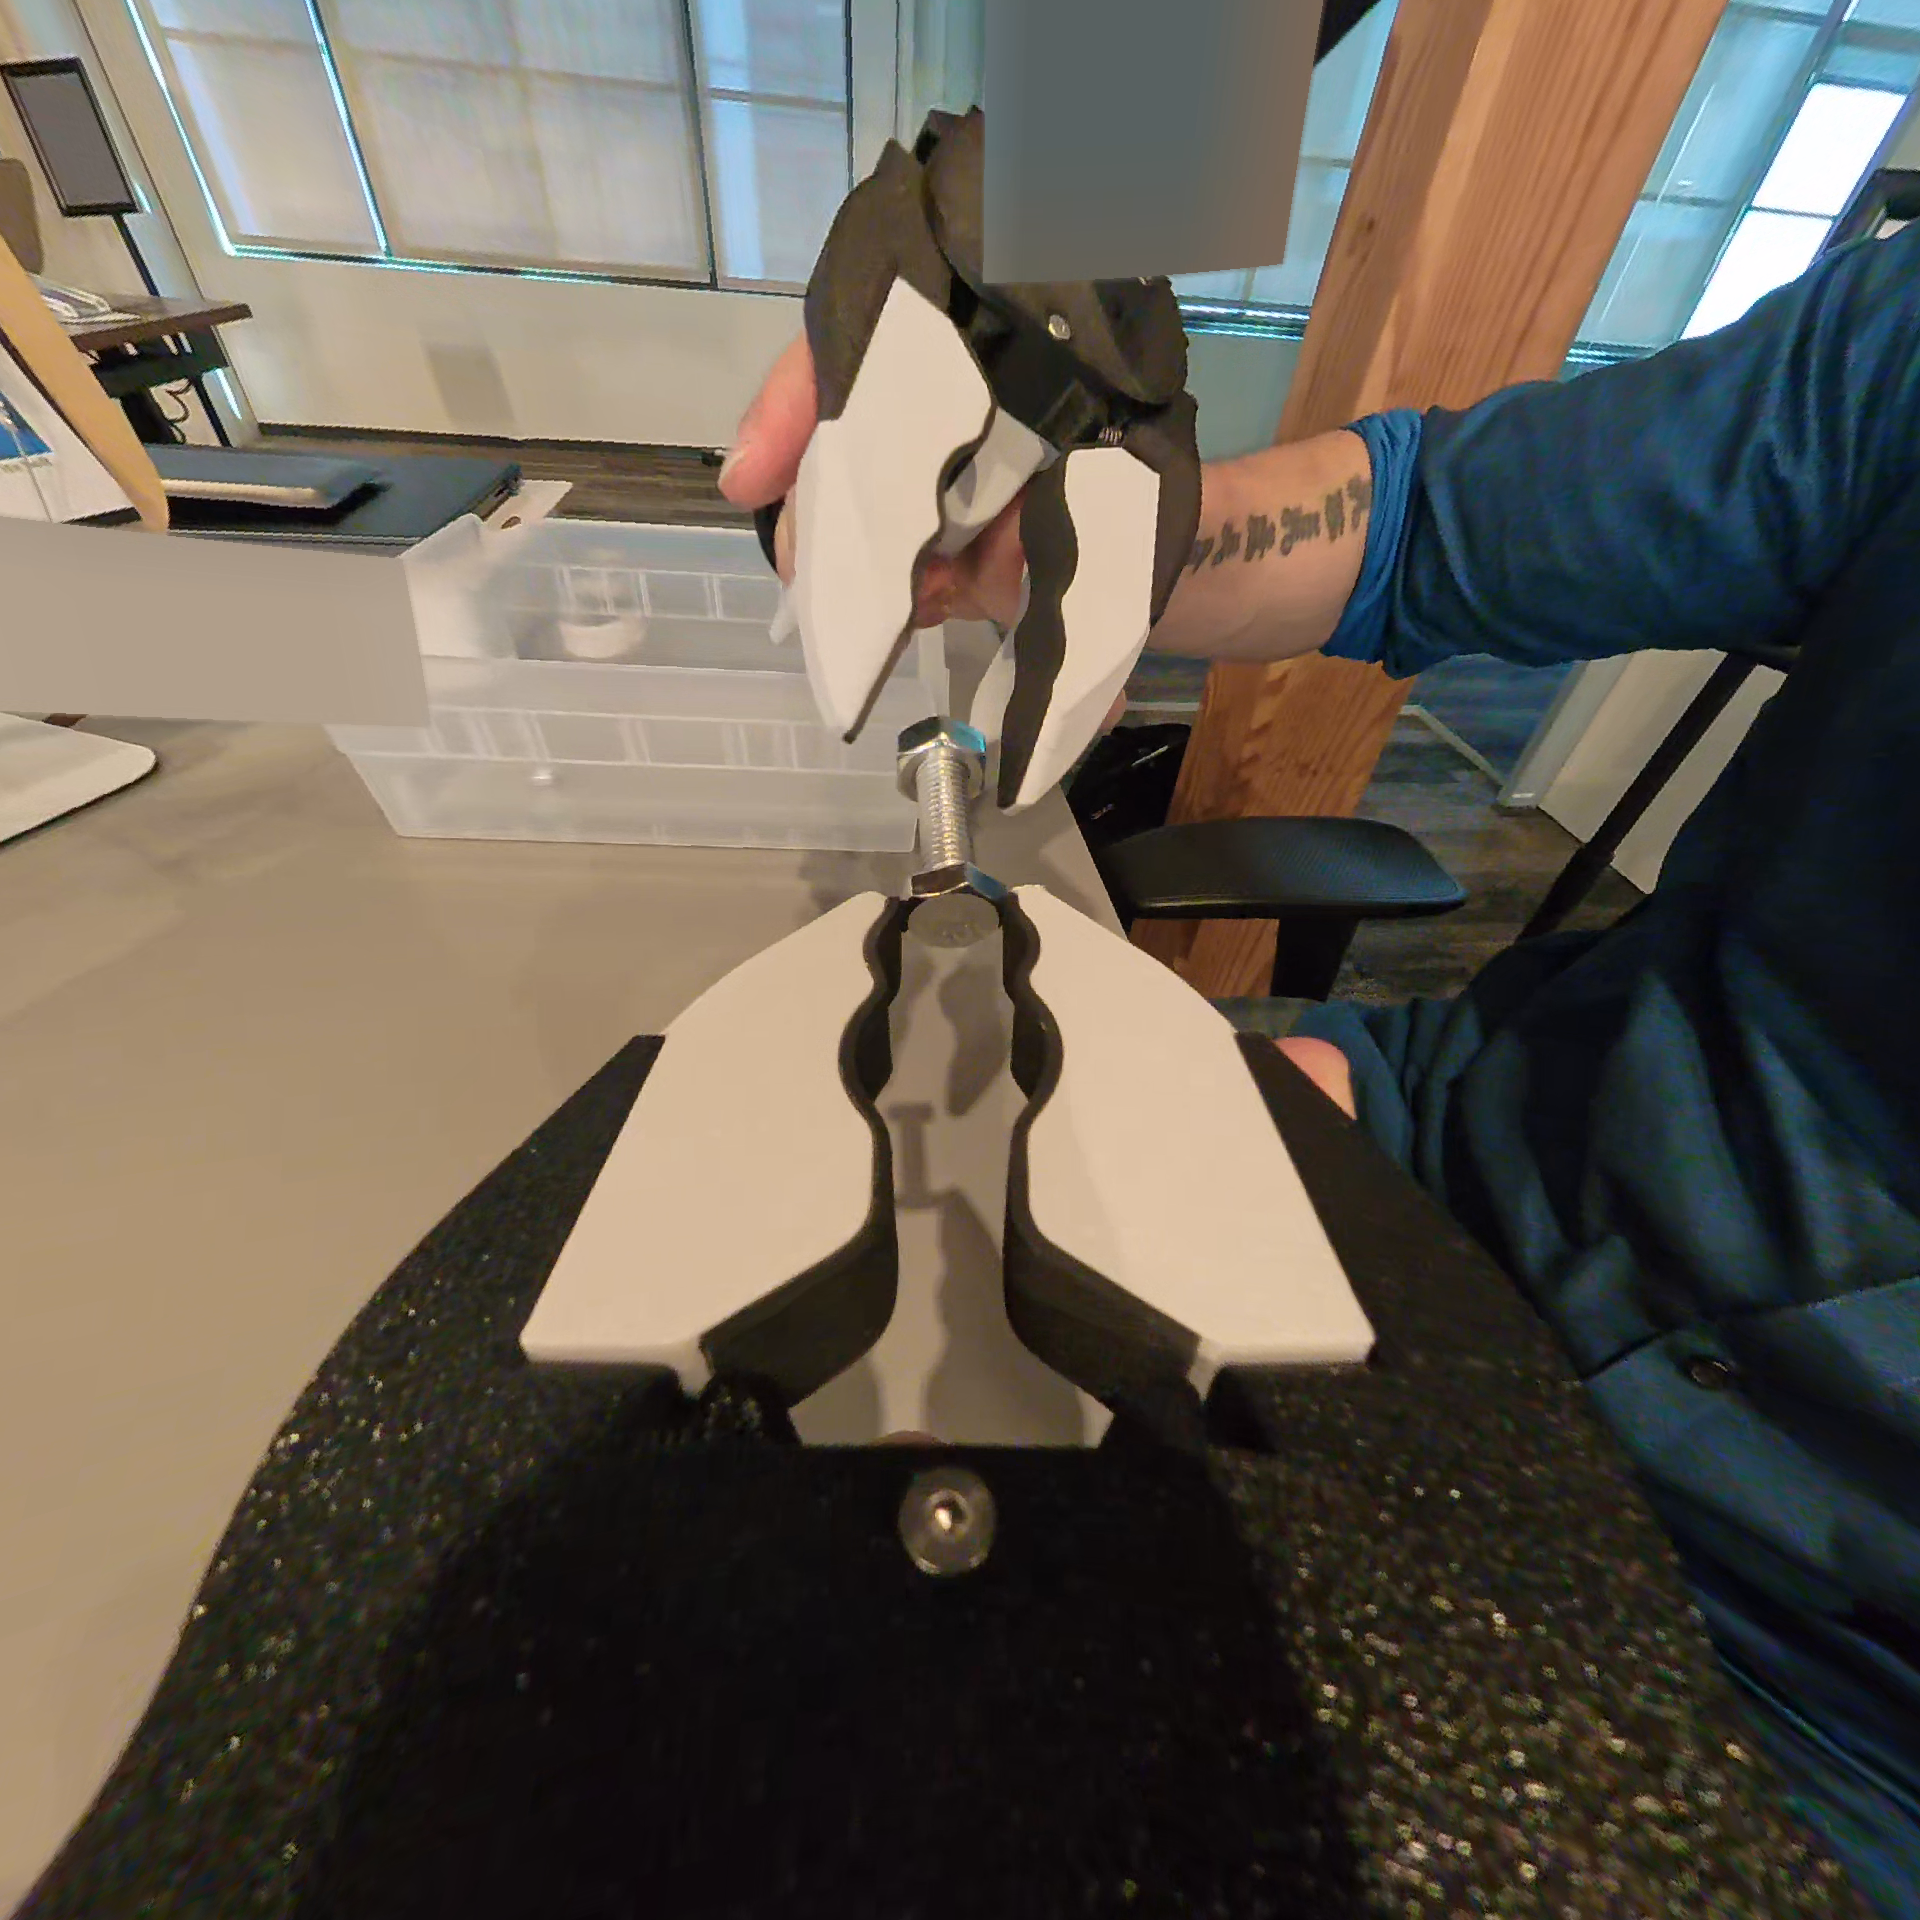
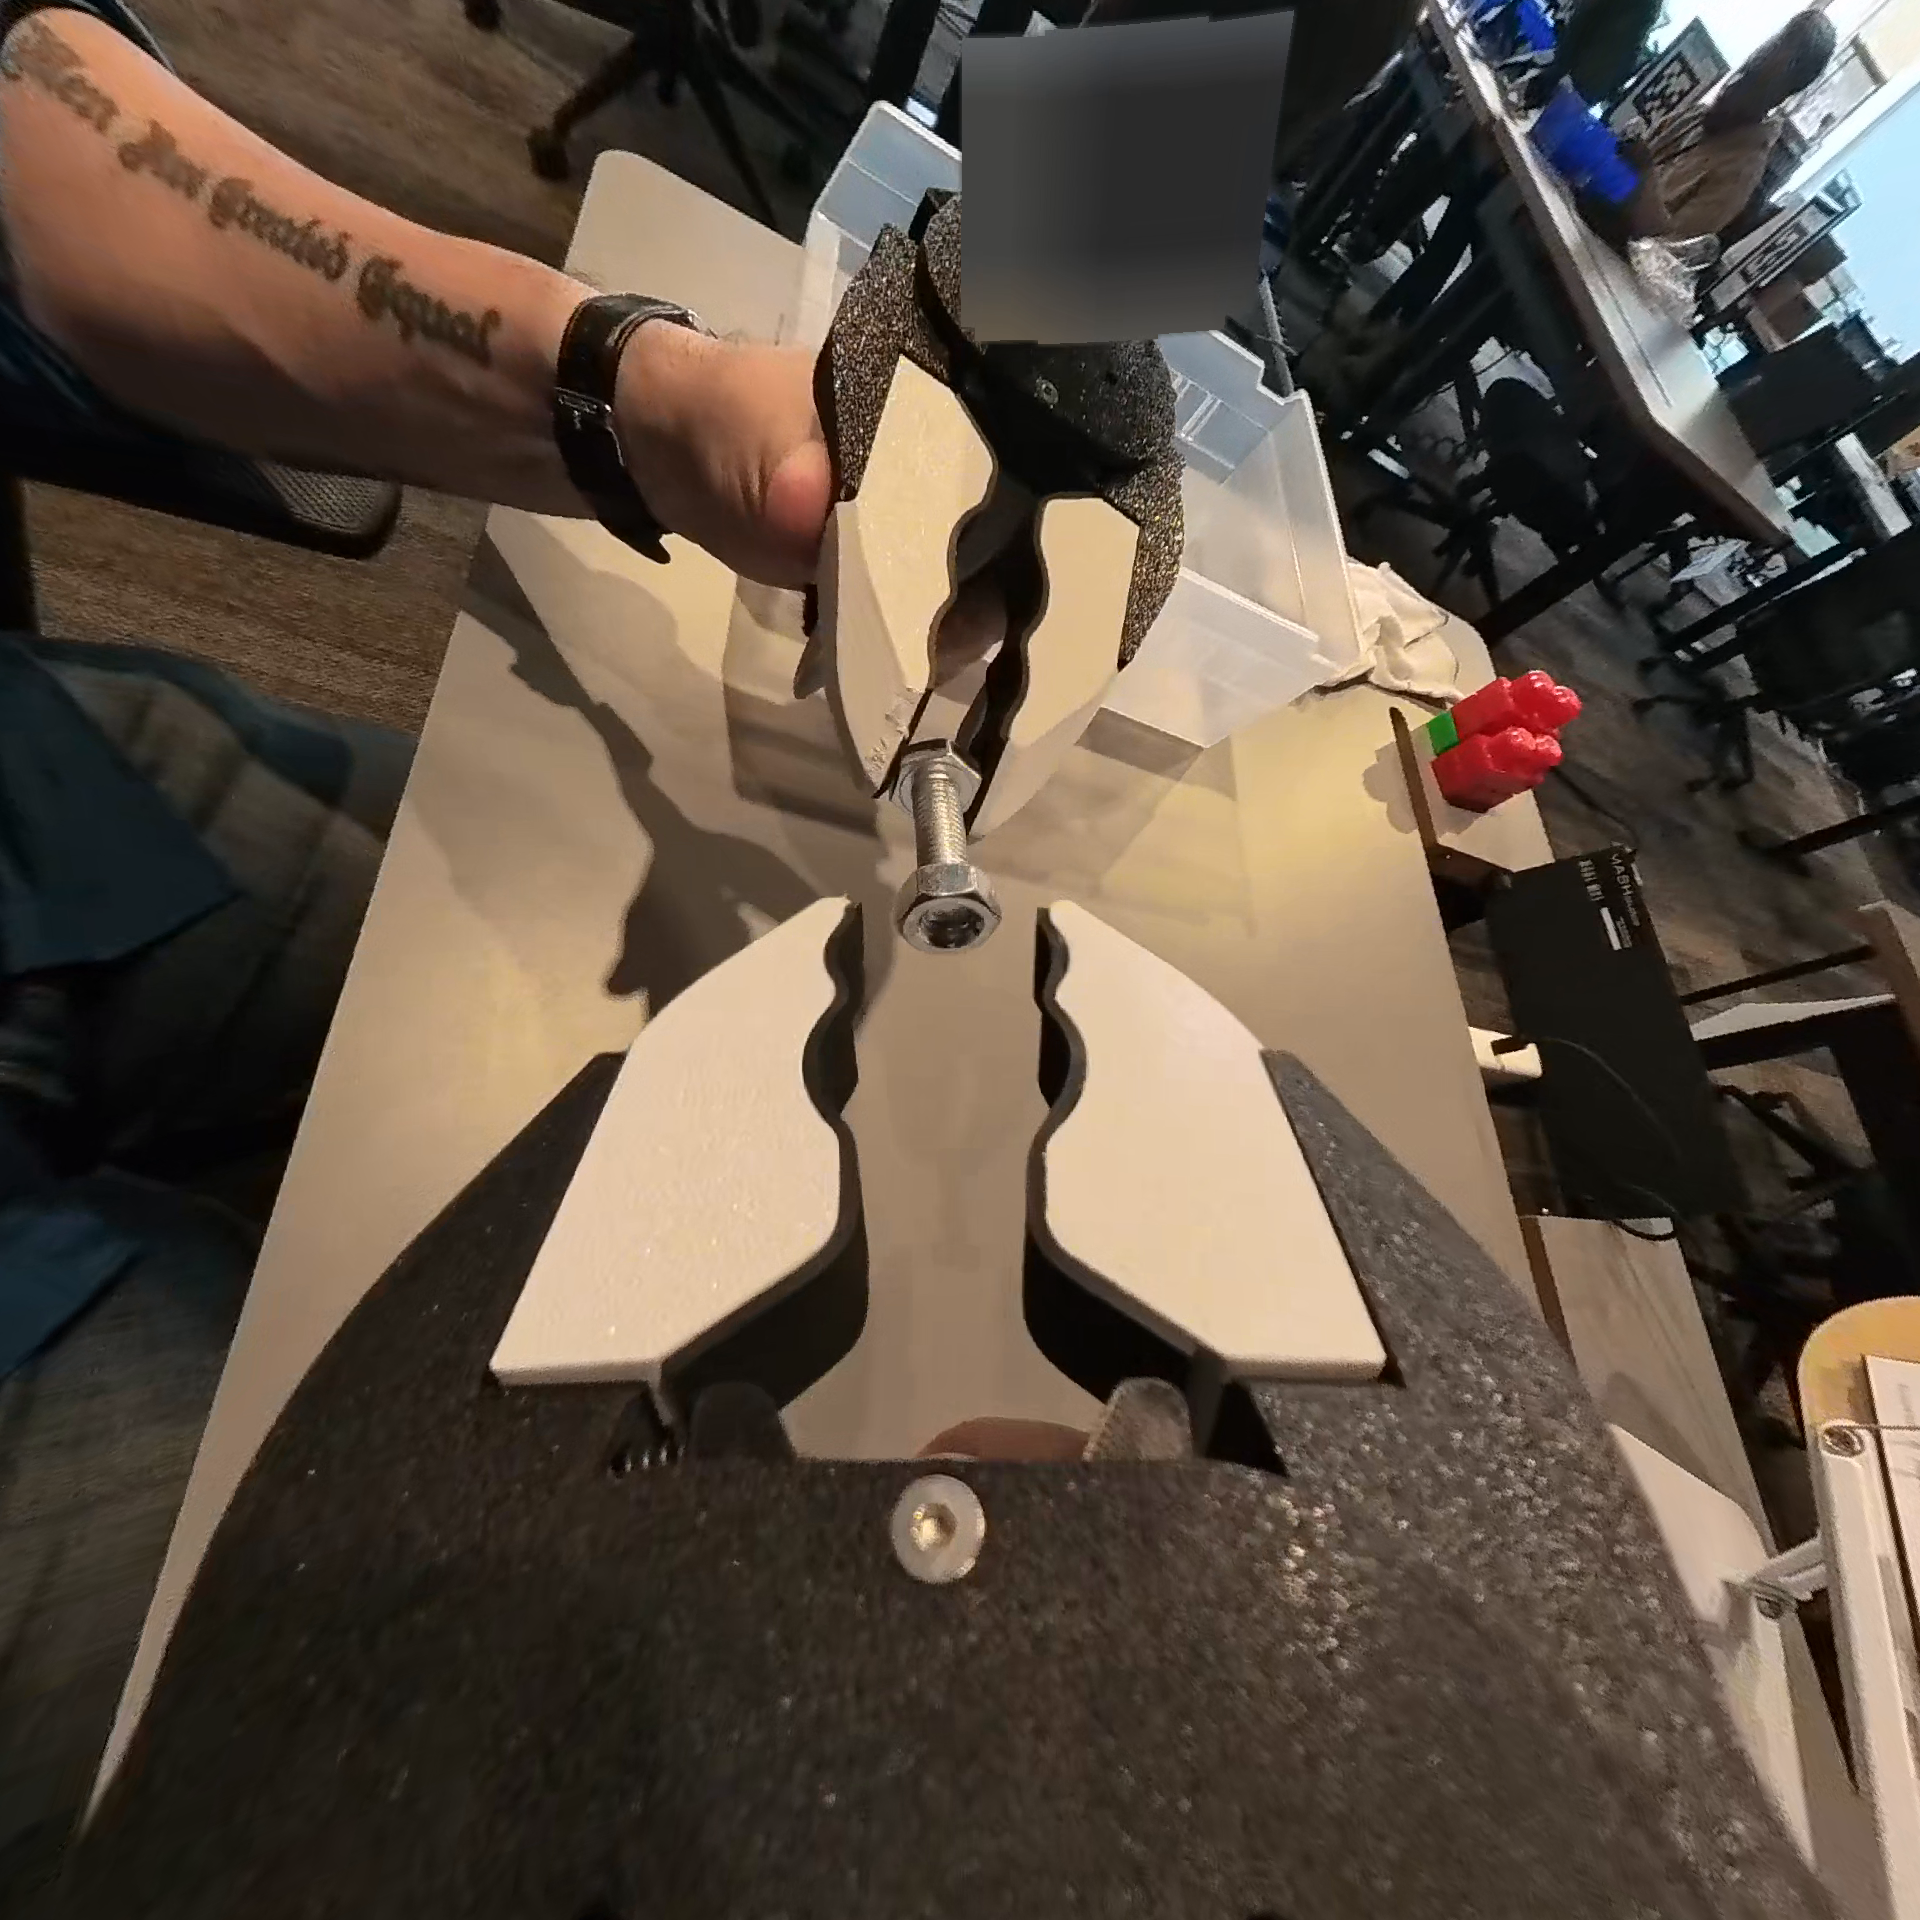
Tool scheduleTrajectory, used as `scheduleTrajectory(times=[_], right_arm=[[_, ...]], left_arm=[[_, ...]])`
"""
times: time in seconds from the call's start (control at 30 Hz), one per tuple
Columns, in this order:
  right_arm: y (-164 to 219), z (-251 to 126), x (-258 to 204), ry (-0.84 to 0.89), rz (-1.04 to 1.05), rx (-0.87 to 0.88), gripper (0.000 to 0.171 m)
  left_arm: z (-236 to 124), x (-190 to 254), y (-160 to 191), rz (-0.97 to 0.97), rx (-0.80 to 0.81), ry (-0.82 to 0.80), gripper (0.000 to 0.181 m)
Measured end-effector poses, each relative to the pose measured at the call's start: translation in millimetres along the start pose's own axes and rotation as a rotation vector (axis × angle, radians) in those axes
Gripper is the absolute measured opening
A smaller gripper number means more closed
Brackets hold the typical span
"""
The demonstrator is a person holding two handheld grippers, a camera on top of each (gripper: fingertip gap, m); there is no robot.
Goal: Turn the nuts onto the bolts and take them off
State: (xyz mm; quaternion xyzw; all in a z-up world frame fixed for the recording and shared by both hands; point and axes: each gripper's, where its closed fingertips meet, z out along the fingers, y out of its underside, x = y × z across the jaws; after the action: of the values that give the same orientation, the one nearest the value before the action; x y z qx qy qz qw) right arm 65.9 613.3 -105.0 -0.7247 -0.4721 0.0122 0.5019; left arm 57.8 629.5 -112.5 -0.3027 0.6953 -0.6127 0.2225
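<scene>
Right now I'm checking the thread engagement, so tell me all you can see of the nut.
The nut is a shiny silver metal hexagon, sitting at the tip of the bolt, whose thread end shows inside its hole. It is in the air above the table, between the open right gripper's fingertips, which do not touch it.

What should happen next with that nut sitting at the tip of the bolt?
Probably close the right gripper on the nut and twist. The left gripper already clamps the bolt by its head, while the right one's jaws stand open on either side of the nut, not touching it.
</scene>
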Motion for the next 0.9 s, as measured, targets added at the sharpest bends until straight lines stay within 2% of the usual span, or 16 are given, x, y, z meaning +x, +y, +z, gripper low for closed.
scheduleTrajectory(times=[0.17, 0.4, 0.57, 0.73, 0.9], right_arm=[[0.9, 1.3, -1.8, -0.018, 0.018, -0.005, 0.019], [1.2, 0.1, -1.5, -0.049, 0.100, -0.007, 0.018], [2.3, -2.8, -2.8, -0.221, 0.480, 0.021, 0.018], [5.4, -4.9, -4.7, -0.462, 0.991, 0.071, 0.018], [5.4, -7.3, -6.9, -0.661, 1.315, 0.169, 0.018]], left_arm=[[0.0, 0.9, 0.0, 0.001, 0.000, 0.006, 0.018], [-0.2, 0.6, 1.1, 0.015, -0.012, -0.006, 0.018], [1.0, -1.3, 2.7, 0.080, -0.056, -0.060, 0.018], [4.3, -2.6, 4.6, 0.136, -0.102, -0.107, 0.018], [5.7, -2.1, 4.5, 0.181, -0.126, -0.139, 0.018]])
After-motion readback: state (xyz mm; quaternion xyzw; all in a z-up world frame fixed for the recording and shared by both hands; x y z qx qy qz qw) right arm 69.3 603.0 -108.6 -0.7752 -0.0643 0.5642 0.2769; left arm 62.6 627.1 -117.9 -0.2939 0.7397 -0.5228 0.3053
